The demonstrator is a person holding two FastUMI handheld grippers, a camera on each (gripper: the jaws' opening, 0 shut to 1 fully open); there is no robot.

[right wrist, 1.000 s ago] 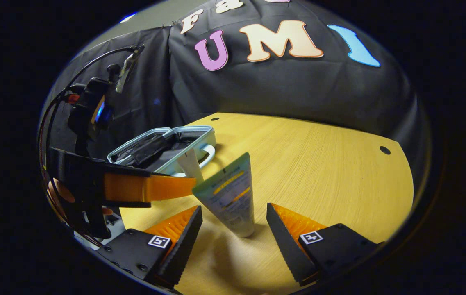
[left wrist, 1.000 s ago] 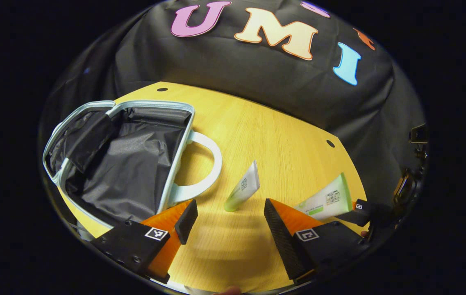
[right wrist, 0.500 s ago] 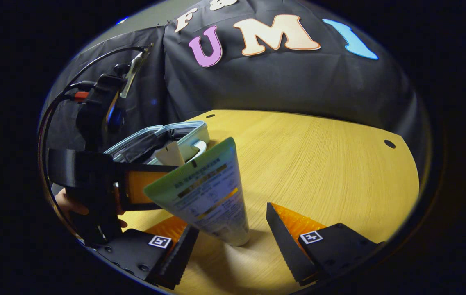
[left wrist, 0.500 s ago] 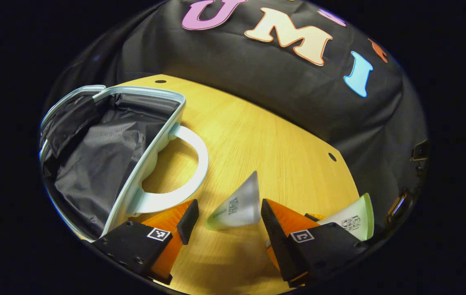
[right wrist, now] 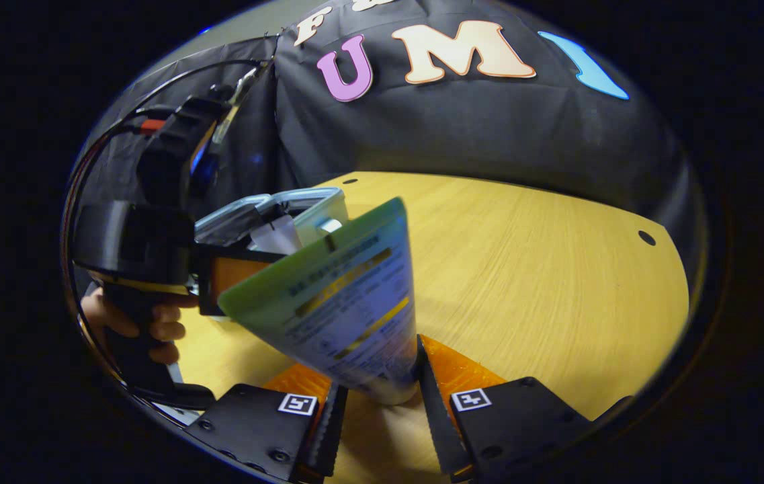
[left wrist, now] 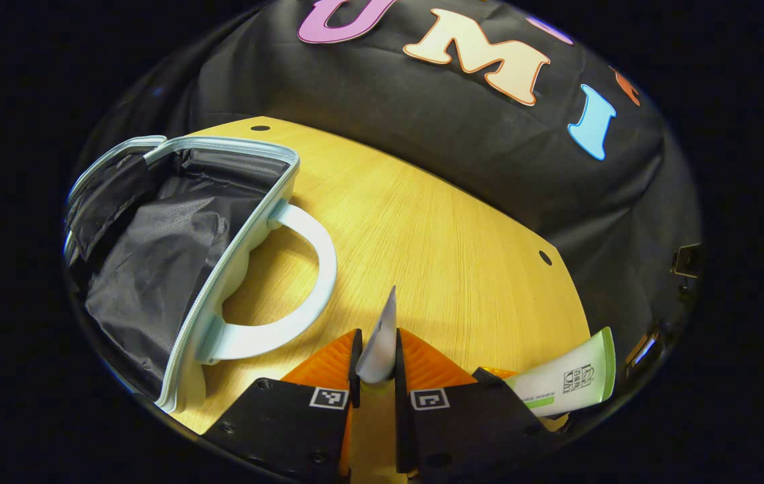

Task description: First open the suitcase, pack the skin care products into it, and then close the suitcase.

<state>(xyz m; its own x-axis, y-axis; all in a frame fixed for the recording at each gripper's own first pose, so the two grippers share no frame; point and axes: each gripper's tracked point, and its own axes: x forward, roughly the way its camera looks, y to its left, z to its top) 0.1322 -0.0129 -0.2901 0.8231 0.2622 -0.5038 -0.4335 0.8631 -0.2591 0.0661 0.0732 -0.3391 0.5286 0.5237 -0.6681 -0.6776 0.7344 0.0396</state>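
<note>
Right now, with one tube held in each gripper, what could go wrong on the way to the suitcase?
1. The left gripper pinches the pale tube low, near its cap end; the long flat end may swing or slip out.
2. The right gripper grips the green-edged tube tilted, so it could twist loose.
3. Both grippers are close together; moving together to the open suitcase, they may collide or catch its handle.
</note>
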